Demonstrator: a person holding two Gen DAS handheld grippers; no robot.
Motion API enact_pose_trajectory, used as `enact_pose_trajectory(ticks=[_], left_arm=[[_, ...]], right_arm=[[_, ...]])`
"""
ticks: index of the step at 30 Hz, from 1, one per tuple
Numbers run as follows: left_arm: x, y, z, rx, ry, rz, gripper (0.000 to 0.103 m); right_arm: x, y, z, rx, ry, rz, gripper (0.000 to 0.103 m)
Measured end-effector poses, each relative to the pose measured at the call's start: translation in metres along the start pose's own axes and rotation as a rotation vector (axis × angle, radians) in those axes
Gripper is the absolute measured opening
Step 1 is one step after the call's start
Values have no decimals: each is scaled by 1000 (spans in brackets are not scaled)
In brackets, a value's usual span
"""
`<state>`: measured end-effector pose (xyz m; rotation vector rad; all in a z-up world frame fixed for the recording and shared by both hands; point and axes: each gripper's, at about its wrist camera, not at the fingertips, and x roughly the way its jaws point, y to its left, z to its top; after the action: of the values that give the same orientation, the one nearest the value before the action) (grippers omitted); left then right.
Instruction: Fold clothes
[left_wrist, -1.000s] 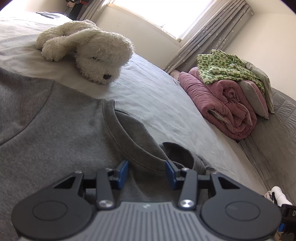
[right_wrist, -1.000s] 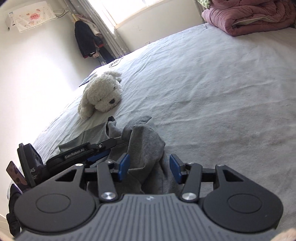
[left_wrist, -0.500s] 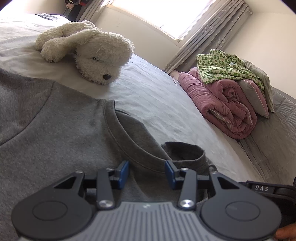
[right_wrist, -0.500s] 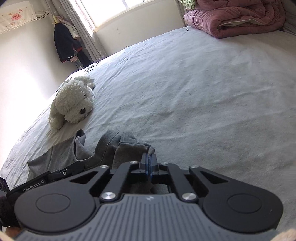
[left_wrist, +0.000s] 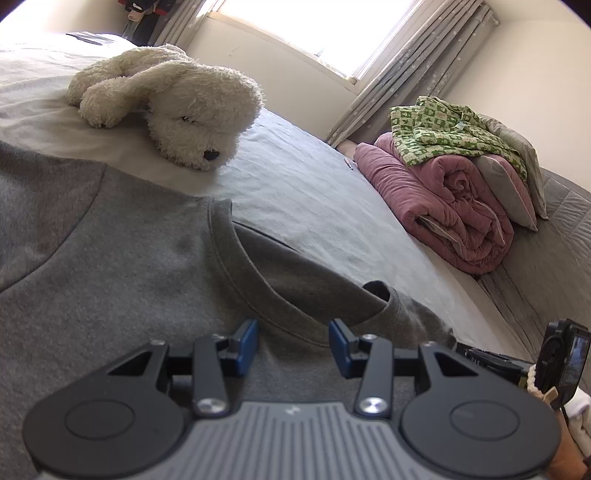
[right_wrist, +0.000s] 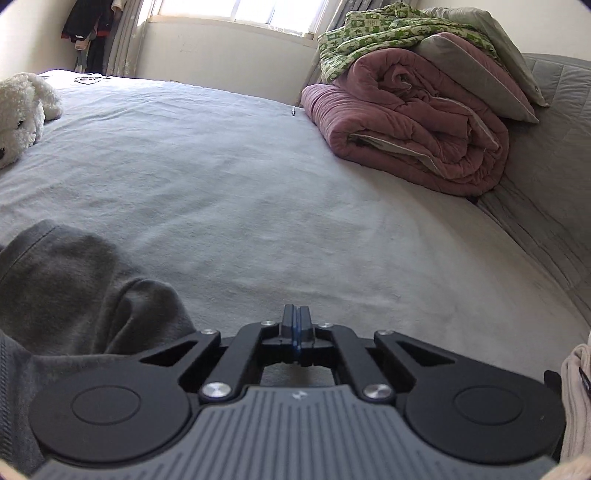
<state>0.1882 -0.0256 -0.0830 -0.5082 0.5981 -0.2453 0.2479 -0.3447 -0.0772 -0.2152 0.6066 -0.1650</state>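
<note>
The gray sweatshirt (left_wrist: 122, 266) lies spread on the bed (left_wrist: 306, 199), its ribbed collar curving just ahead of the left gripper (left_wrist: 293, 345), whose jaws stand spread over the fabric below the neckline with nothing pinched. A plush dog (left_wrist: 177, 107) sits on the bed just beyond the shoulder, apart from the cloth. Further right, a bunched part of the sweatshirt, likely a sleeve, rises in soft folds beside the right gripper (right_wrist: 296, 328); its jaws are pressed together, and no cloth shows between them. The knit looks soft, limp and light, with enough nap not to slip; it will sag and drag when lifted. The firmer seams are probably the best places to pinch: collar rib, shoulder, cuff.
</note>
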Motion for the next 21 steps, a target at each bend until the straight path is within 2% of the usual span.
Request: enact_pose_trajectory(ticks=[3,6,8,10,11,14,20,21], left_arm=[[1,-4,-2,30,-6,13,45],[1,-8,-3,55,-11,21,46],[1,-8,-4,64,-13,20,49],[2,-9,-4,70,-14,18,50],[2,-9,-5,72,-14,15,51],[2,-10,-5,79,-16,12,53],[3,-16,-7,112,-20,36,54],[3,-17,-7,118,-20,41,54]], right_arm=[[-2,-16,-3,78,-4,43,0],[-12,-25,0,142,3,116,9],[-21,-28,2,196,-9,168,20],[-30,-31,2,248,-27,225,57],[-34,-33,2,257,-40,263,61],[-39,-37,2,257,-32,352,62],[-48,-77,5,378,-24,470,64],[-49,-82,3,403,-16,499,67]])
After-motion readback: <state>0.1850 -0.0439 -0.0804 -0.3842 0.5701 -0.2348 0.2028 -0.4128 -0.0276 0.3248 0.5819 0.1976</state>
